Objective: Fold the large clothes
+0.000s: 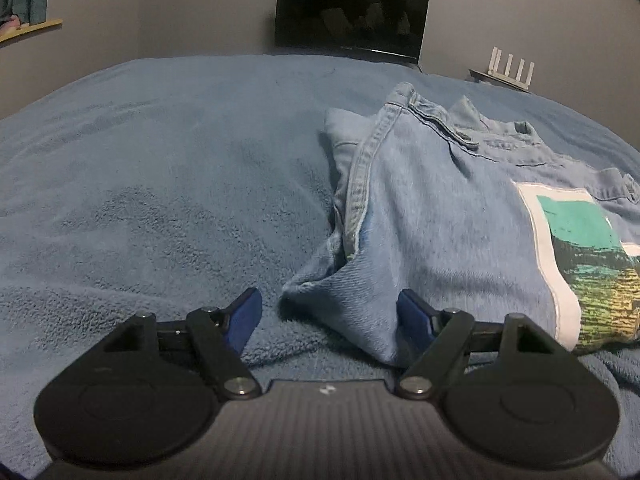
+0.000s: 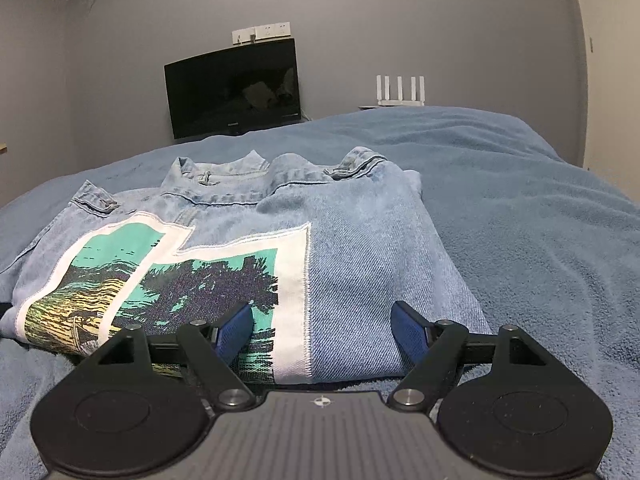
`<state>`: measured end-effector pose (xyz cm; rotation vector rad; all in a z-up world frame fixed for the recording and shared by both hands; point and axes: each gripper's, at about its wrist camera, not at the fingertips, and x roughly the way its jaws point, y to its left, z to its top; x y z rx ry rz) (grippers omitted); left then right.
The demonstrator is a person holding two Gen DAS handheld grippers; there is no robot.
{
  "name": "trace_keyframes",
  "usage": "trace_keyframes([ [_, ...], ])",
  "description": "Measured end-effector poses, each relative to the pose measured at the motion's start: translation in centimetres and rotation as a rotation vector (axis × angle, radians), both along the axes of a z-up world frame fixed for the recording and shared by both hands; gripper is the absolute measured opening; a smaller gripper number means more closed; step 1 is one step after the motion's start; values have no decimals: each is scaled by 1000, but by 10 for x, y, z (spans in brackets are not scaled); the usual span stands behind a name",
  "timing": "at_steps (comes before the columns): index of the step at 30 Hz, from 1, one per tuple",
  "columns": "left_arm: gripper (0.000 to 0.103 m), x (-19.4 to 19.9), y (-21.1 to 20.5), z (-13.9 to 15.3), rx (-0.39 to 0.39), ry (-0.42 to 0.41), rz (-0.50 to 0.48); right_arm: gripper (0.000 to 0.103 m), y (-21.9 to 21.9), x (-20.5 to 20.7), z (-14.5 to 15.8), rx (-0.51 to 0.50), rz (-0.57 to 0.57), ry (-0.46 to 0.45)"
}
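A light blue denim jacket (image 2: 360,248) lies folded on the blue blanket (image 2: 540,220), back side up, with a white-bordered teal and yellow printed patch (image 2: 208,276). Its collar points away from me. In the left wrist view the jacket (image 1: 440,216) lies to the right, with its left folded edge and a sleeve corner near the fingers. My left gripper (image 1: 330,312) is open, its jaws on either side of the jacket's near left corner, holding nothing. My right gripper (image 2: 322,326) is open over the jacket's near edge, holding nothing.
The blue blanket (image 1: 160,200) covers the whole bed. A dark monitor (image 2: 234,88) stands against the grey wall behind the bed. A white router (image 2: 400,92) with several antennas sits to its right.
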<state>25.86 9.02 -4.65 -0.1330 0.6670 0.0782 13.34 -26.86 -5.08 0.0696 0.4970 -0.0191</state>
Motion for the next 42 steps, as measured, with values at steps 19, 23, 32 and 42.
trace_keyframes([
  [19, 89, -67, -5, 19, -411, -40, -44, 100, -11, -20, 9, 309, 34, 141],
  [23, 89, -53, -9, 9, -400, -73, -72, 100, -13, -15, 2, 326, 25, 143],
  [32, 89, -18, 8, -8, -534, -144, -44, 100, -26, 1, -8, 365, -11, 74],
  [42, 89, -11, -5, 33, -569, -108, 0, 95, -38, 7, 18, 577, -94, -53],
])
